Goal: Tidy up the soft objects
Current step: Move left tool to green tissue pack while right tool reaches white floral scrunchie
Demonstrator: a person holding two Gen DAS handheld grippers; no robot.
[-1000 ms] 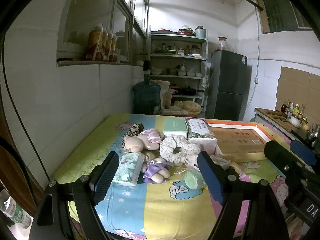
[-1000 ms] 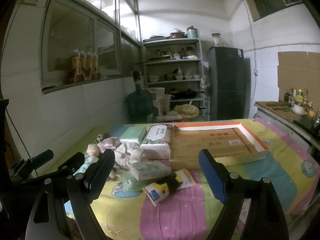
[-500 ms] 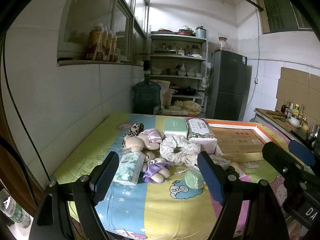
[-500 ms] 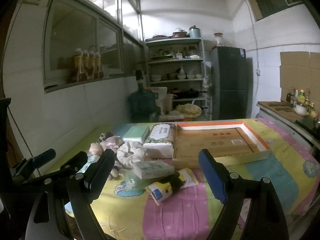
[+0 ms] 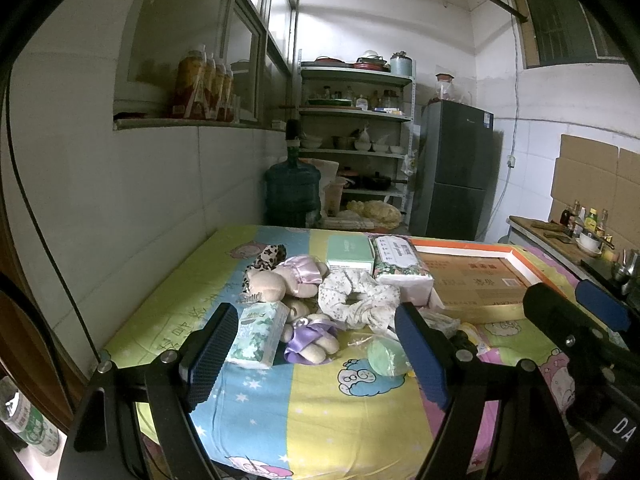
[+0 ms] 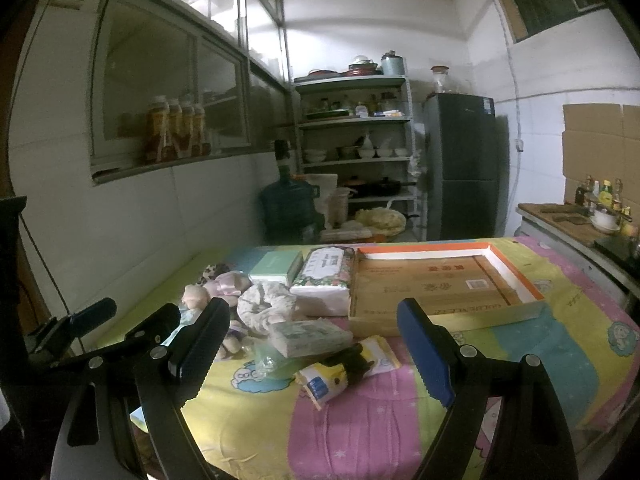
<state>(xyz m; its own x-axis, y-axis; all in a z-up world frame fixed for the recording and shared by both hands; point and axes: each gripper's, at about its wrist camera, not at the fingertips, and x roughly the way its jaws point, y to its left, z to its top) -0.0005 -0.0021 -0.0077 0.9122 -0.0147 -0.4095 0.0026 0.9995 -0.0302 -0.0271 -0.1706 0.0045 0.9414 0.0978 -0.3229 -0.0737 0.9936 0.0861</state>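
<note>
Above the cartoon-print tablecloth (image 5: pixel 320 412), the left gripper (image 5: pixel 316 354) and right gripper (image 6: pixel 316 354) hang spread, empty; the floral fabric scrunchie (image 5: pixel 356 294) lies beyond.

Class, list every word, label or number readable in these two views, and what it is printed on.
"DA", cut off: white on black housing, left view's lower right.
Cardboard tray: red characters, blurred.
Floral tissue pack label: too small.
Bedsheet handwriting: unreadable.

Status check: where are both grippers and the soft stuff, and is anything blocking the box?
Left gripper open, empty. Right gripper open, empty. Soft toys, scrunchie, tissue packs piled on the table; box empty. Nothing blocking it.
</note>
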